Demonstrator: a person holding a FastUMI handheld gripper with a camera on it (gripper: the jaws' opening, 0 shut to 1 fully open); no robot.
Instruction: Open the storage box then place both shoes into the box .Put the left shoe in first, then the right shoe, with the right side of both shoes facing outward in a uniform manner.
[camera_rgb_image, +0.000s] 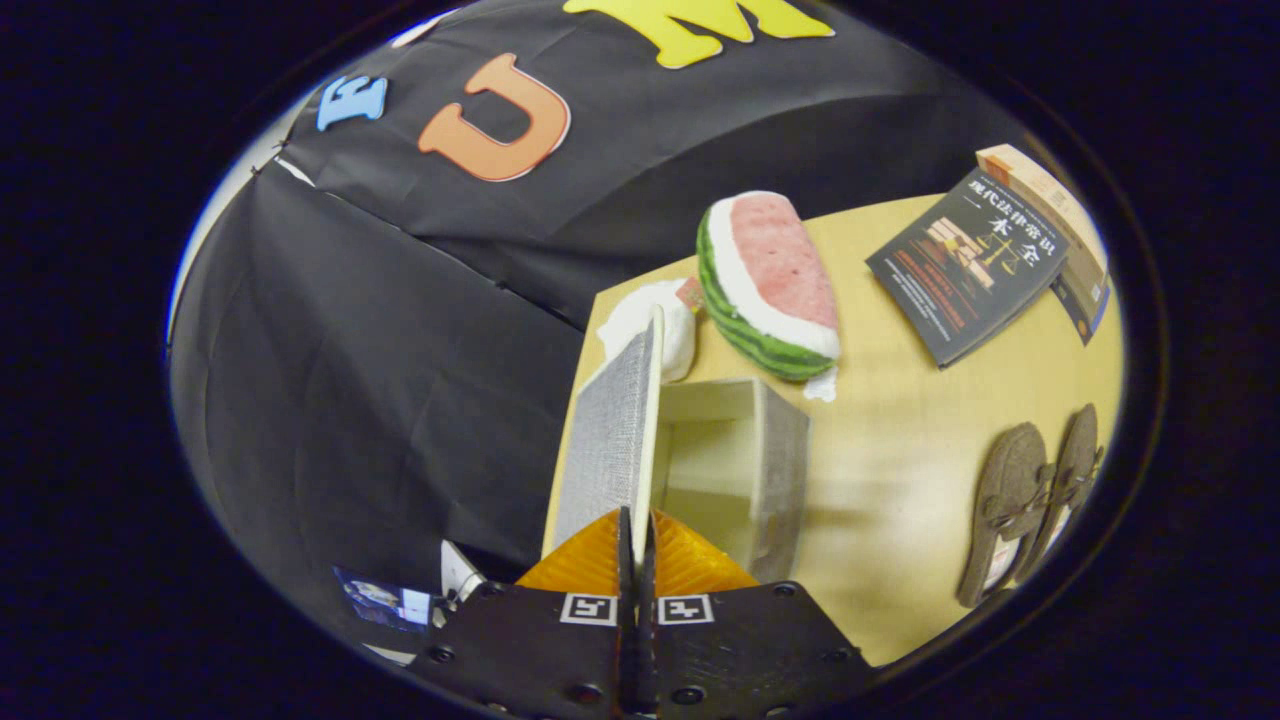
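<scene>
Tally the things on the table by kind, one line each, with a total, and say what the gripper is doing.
Shoes: 2
Books: 2
Storage box, lid raised: 1
Watermelon plush: 1
White soft thing behind the lid: 1
Total: 7
The gripper is shut on the lid's edge, holding it upright over the wooden table.

Recording booth, black cloth wall (400, 330), wooden table (900, 470), books (965, 262)

Mounted on the gripper (636, 545), looking forward along its closed-together fingers, rolled sideways so the table (900, 470) runs tilted. Sits close against the raised lid (612, 440) of the storage box (745, 470). Faces across the tabletop toward the shoes (1030, 500) farther off.
</scene>
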